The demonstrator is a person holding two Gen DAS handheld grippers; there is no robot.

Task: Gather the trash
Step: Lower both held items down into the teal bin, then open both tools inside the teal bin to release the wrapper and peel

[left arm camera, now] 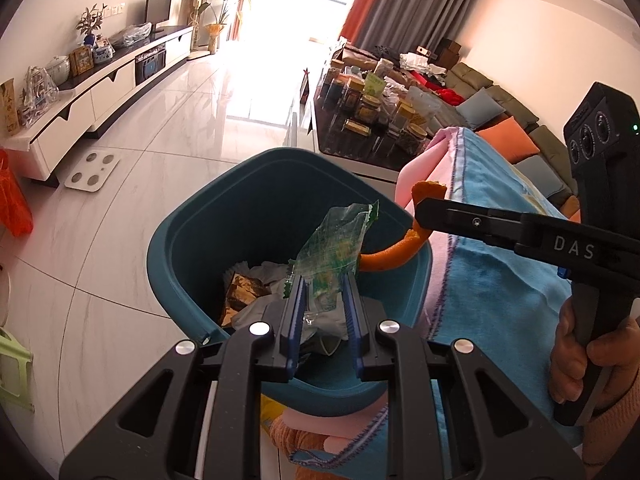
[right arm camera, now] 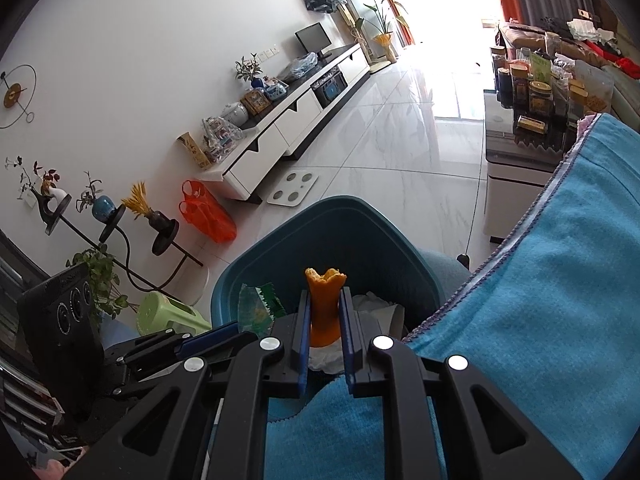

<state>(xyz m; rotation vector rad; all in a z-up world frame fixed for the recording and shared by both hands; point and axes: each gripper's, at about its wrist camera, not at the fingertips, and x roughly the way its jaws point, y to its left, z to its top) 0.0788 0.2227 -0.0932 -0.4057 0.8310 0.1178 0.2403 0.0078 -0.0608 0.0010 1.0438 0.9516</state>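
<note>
A teal trash bin (left arm camera: 192, 240) stands on the floor beside a blue cloth; it also shows in the right wrist view (right arm camera: 384, 248). Crumpled paper and a brown wrapper (left arm camera: 240, 292) lie inside. My left gripper (left arm camera: 323, 280) is shut on a clear green plastic wrapper (left arm camera: 336, 244) and holds it over the bin. My right gripper (right arm camera: 325, 300) is shut on an orange peel (right arm camera: 324, 304) above the bin's right rim; the peel (left arm camera: 400, 254) and gripper (left arm camera: 420, 210) show in the left wrist view too. The wrapper (right arm camera: 256, 306) shows at the left in the right wrist view.
A blue cloth (right arm camera: 540, 300) with a pink edge covers the surface right of the bin. A coffee table with jars (left arm camera: 372, 120) stands behind. A white scale (left arm camera: 92, 170), an orange bag (right arm camera: 208, 216), a green stool (right arm camera: 168, 316) and a TV cabinet (left arm camera: 100, 92) stand on the floor.
</note>
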